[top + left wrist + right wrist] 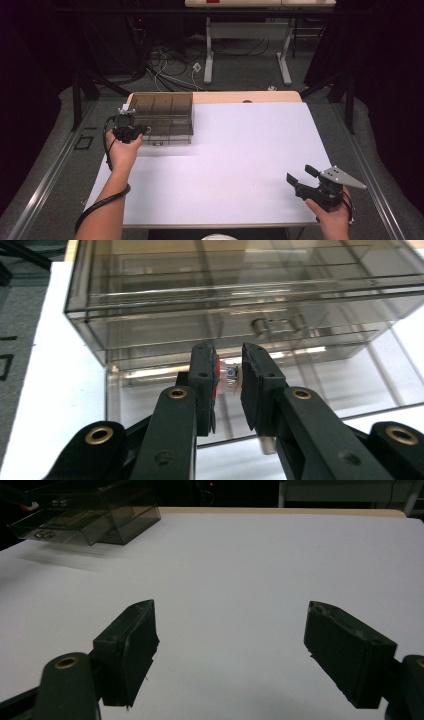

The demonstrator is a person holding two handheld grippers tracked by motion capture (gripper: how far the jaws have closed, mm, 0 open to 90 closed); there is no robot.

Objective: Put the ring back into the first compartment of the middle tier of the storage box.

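Observation:
A smoky see-through drawer box (167, 112) stands at the table's far left, its lowest drawer (310, 385) pulled out toward me. My left gripper (131, 131) is at the box's front left corner, over the open drawer. In the left gripper view its jaws (229, 357) are shut on a small red-and-white part (230, 375) with a grey centre. Two small metal cylinders (277, 325) lie inside an upper drawer. My right gripper (300, 174) rests open above the near right of the table, its jaws (230, 615) wide apart with nothing between them; the box (90, 515) shows far off.
A white sheet (240, 155) covers the wooden table (250, 96). Beyond the table's far edge there are cables on the floor (170, 70) and a second table's legs (210, 55). Dark stands flank both sides.

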